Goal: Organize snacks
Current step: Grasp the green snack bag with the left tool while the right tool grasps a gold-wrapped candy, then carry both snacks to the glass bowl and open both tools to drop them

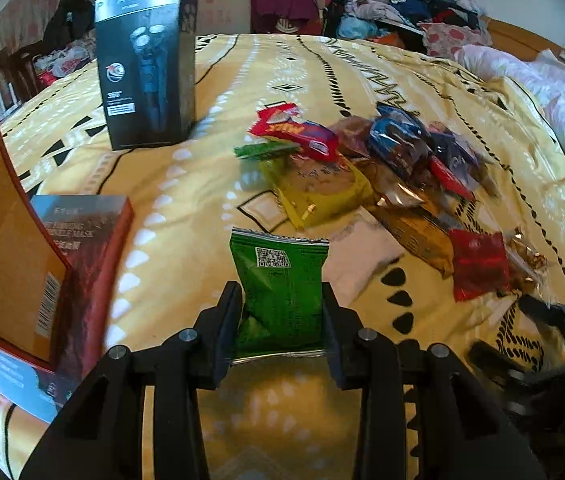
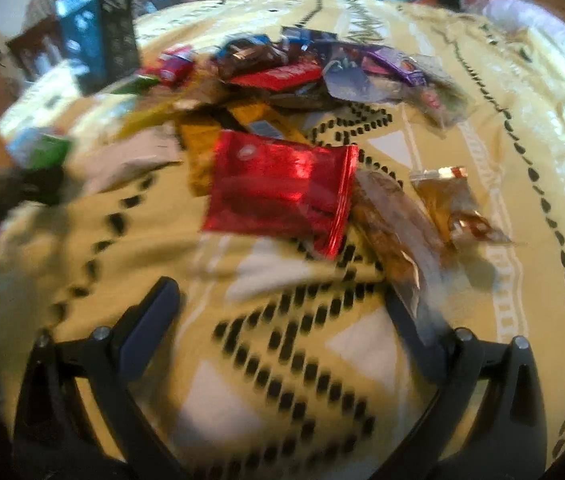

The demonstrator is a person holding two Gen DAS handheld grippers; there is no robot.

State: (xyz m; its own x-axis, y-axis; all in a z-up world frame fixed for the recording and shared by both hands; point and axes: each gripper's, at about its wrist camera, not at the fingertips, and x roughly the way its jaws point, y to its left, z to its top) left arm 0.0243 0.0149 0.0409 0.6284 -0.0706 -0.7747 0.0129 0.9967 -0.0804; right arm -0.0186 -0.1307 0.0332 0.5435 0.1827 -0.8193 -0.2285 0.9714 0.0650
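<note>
Green snack packet point(image 1: 280, 292) pinched upright between the left gripper point(image 1: 282, 320) jaws, lifted clear of the snack pile point(image 1: 382, 176) on the bed point(image 1: 186, 184), likely for sorting. Right gripper point(image 2: 282, 300) jaws spread, empty, facing a red packet point(image 2: 278, 192).

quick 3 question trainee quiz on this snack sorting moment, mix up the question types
1. True or false: the left claw is shut on a green snack packet.
2. Multiple choice: the right claw is A) open with nothing in it, B) shut on a red packet, C) shut on a box.
3. Fill in: the shiny red packet nearest the right claw lies on the ____ bedspread.

Key: 1 true; 2 A; 3 yellow
</note>
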